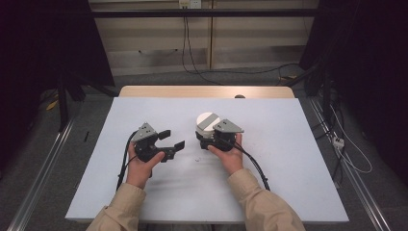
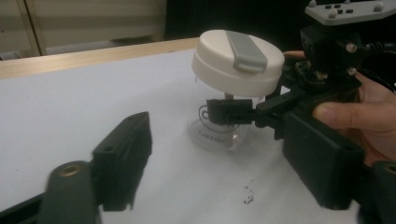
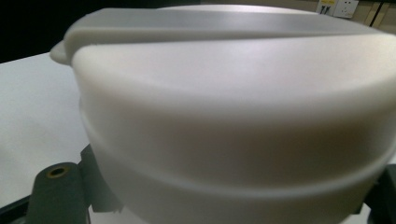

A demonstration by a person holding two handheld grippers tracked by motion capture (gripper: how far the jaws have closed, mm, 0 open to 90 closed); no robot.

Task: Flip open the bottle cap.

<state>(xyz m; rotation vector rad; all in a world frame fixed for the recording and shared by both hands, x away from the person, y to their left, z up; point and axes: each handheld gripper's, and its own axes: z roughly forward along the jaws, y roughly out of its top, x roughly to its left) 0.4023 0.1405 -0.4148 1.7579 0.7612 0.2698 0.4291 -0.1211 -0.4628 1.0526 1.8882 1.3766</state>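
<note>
Nearest the high camera, two forearms in tan sleeves [image 1: 260, 204] come in from the bottom edge over a white rectangular table top [image 1: 288, 144], each hand holding a black two-jaw gripper. The one container in view is a small clear cylindrical jar [image 2: 219, 133] with a wide cream-white round lid [image 2: 238, 60]; a flat grey strip [image 2: 246, 49] runs across the top of the lid. The jar stands upright near the middle of the table, a little toward the far edge and to the person's right of centre. Through its clear wall there is dark printed lettering, too small to read, and whether anything is inside cannot be told. The right gripper [image 1: 208, 135] is closed in on the jar: from the left gripper view, one of its black jaws lies against the clear wall just under the lid, and the right hand [image 2: 359, 119] wraps the gripper body behind it. In the right gripper view the lid [image 3: 233, 116] looms very close, with a jaw base at each bottom corner. The left gripper [image 1: 172, 139] holds nothing; its jaws stand wide apart, angled toward the jar but well short of it, with bare table between them. The left hand [image 1: 142, 166] grips it from below, and a black cable [image 1: 124, 163] trails back from it. A few tiny dark specks [image 2: 247, 196] lie on the table in front of the jar.
</note>
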